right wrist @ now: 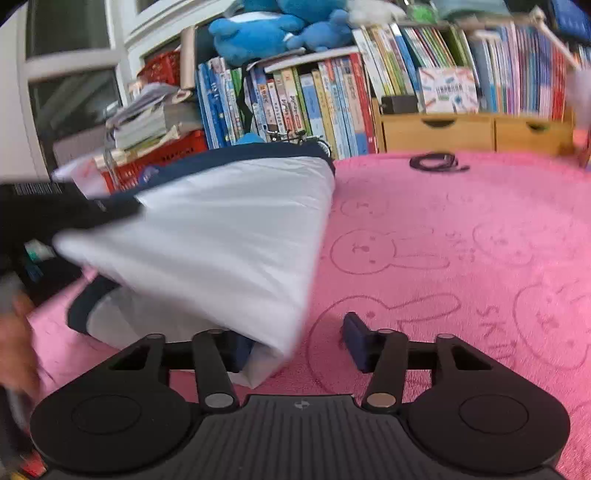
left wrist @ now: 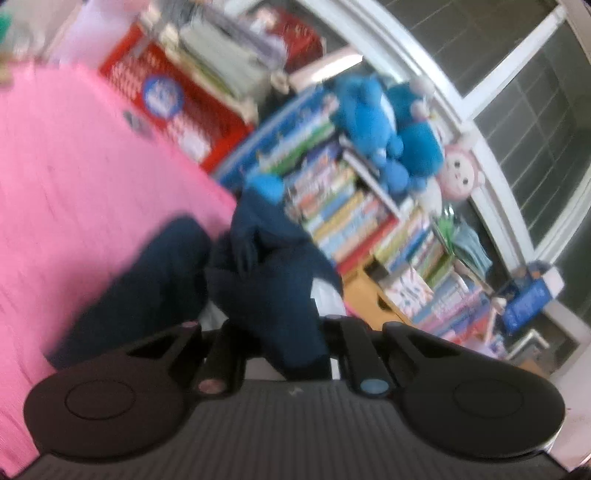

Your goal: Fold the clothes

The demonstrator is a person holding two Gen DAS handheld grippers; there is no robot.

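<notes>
The garment is white with navy trim. In the right wrist view its white body (right wrist: 221, 236) hangs lifted and slanted over the pink bunny-print cover (right wrist: 461, 240), with one corner drooping down by my left fingertip. My right gripper (right wrist: 295, 341) is open, its blue pads (right wrist: 354, 341) wide apart just above the cover. In the left wrist view, bunched navy cloth (left wrist: 273, 280) runs up from between the fingers of my left gripper (left wrist: 290, 332), which is shut on it; the fingertips are hidden by the fabric. That view is motion-blurred.
A black coiled cable (right wrist: 437, 162) lies on the far part of the cover. Behind it stand wooden drawers (right wrist: 436, 131), a packed bookshelf (right wrist: 332, 92), blue plush toys (right wrist: 258, 29) and a red crate (right wrist: 162, 155). A hand (right wrist: 14, 350) shows at the left edge.
</notes>
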